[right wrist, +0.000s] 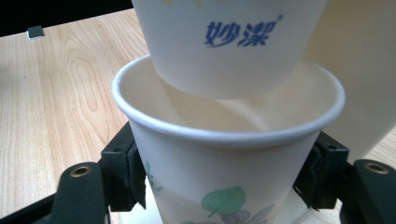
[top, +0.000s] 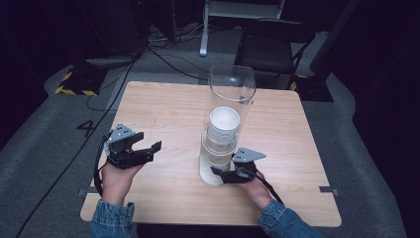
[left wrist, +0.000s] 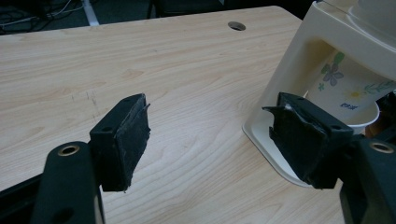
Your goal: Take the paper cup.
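Two tongs (top: 148, 147), right tongs (right wrist: 224, 175) gripping one cup (right wrist: 229, 154)

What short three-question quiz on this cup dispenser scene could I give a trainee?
1. True or false: the left claw is holding a cup.
2. Which claw grips the paper cup under the dispenser? A) left B) right C) both
3. Fill in: the dispenser stands on a wooden ____.

Key
1. False: its jaws are spread over bare table.
2. B: the right claw has a jaw on each side of the cup, and another cup hangs just above it.
3. table
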Motion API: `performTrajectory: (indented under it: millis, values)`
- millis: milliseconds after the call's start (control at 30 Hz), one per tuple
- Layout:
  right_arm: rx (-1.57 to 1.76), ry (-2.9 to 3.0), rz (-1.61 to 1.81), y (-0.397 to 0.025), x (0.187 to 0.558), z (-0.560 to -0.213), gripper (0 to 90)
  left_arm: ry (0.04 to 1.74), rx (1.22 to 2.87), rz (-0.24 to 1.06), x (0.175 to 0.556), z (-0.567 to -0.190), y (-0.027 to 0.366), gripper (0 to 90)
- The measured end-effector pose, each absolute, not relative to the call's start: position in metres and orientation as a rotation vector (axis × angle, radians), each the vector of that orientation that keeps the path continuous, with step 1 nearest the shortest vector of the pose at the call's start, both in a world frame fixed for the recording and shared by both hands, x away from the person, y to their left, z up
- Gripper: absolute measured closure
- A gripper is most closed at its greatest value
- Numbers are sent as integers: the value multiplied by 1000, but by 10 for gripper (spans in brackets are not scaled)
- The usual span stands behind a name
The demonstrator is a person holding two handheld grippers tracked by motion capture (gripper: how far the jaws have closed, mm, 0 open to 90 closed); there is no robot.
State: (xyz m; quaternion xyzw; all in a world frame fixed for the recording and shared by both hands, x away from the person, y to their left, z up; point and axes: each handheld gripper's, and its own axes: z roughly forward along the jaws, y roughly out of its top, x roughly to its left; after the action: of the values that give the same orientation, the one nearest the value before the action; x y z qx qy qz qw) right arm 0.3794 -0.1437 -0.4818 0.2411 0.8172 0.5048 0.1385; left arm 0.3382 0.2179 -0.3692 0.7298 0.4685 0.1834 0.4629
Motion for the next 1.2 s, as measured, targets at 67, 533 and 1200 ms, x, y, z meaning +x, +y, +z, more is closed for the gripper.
performTrajectory:
  millis: [67,533,1200]
  values:
    - [702,2365,1454,-146,379,-481,301,1147,1798,450,340,-369,217,278]
    - [761,2321,1392,-173,371,-477,299,1126,1805,434,348,-369,210,278]
    - [897,2088,1426,-234,387,-444,300,1134,1812,436,349,-371,211,278]
